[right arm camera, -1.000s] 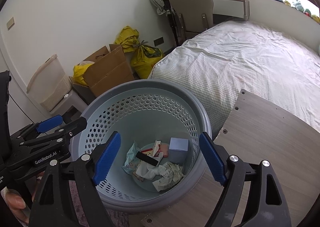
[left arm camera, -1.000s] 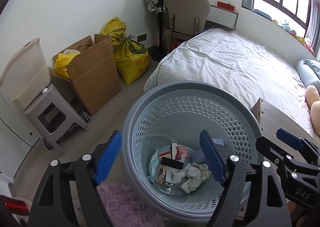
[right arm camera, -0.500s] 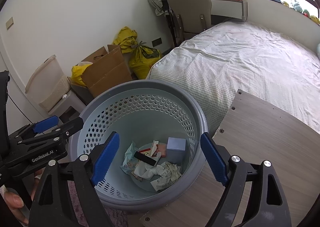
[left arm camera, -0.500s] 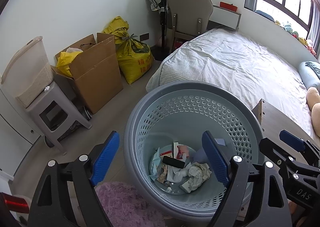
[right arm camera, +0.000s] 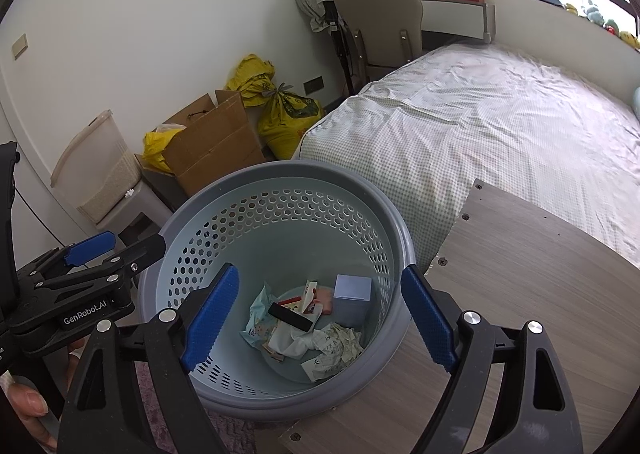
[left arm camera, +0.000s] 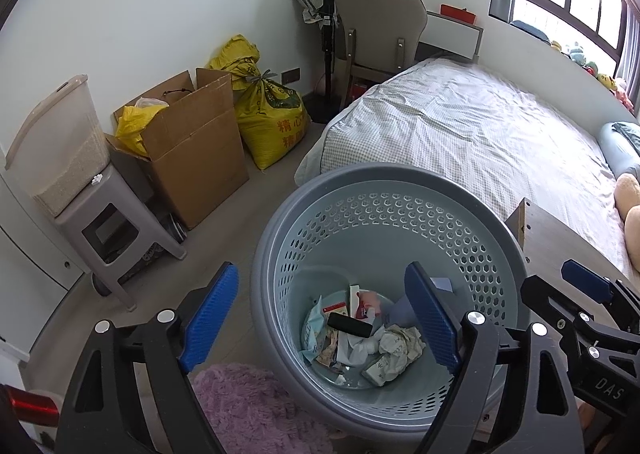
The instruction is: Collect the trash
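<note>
Bed (left arm camera: 472,142) fills the far right of the room, checked sheet, its long side running away from you toward the window

Cardboard box (left arm camera: 192,150) with flaps open stands against the left wall, yellow sack (left arm camera: 272,118) just beside it, grey stool (left arm camera: 112,230) nearer you carrying a translucent container (left arm camera: 56,150)

Wood panel (right arm camera: 532,294) lies flat at your right, its edge touching the basket's side

Basket (left arm camera: 384,190), round, perforated wall, stands upright on the floor with its mouth up, directly under both of your grippers

Your left gripper (left arm camera: 328,318) hangs above the basket's near-left rim, fingers spread wide, nothing between them

Your right gripper (right arm camera: 320,314) hangs over the basket mouth, fingers equally released and empty; each gripper shows at the edge of the other's view

Trash sits on the basket floor: a pale blue box (right arm camera: 352,294) toward the right wall, crumpled paper (right arm camera: 340,342) in front of it, a blue-white wrapper (right arm camera: 256,322) to the left

Black bar-shaped item (right arm camera: 290,317) rests on top of the pile, long axis roughly level, running from upper left down to lower right in the right wrist view

Purple fuzzy fabric (left arm camera: 256,410) lies touching the basket's near-left base
</note>
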`<state>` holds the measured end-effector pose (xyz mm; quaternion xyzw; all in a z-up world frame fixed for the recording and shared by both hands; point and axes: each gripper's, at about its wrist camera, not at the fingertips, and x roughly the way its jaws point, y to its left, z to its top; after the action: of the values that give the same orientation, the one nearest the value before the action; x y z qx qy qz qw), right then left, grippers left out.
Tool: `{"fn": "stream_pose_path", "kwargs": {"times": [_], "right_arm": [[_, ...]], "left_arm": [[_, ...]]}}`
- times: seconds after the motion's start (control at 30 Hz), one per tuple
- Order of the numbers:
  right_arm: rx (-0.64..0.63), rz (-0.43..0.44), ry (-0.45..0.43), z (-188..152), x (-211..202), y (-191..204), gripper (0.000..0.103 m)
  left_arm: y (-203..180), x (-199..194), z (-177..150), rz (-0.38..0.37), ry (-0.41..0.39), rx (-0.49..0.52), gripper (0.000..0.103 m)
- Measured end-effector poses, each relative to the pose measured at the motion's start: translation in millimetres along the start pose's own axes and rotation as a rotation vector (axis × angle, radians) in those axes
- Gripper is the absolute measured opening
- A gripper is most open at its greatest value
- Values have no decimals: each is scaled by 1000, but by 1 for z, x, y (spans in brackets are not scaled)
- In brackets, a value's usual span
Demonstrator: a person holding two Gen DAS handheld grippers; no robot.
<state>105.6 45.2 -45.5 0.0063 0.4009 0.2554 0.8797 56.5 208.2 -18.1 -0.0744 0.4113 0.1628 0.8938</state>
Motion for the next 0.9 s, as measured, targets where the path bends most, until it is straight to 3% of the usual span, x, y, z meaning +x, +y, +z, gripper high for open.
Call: {"fn": "stream_pose_path", "kwargs": {"times": [0.9], "right_arm": [[0, 2, 0, 0, -1, -1, 82]], "left_arm": [[-3, -2, 0, 3, 7, -1, 82]]}}
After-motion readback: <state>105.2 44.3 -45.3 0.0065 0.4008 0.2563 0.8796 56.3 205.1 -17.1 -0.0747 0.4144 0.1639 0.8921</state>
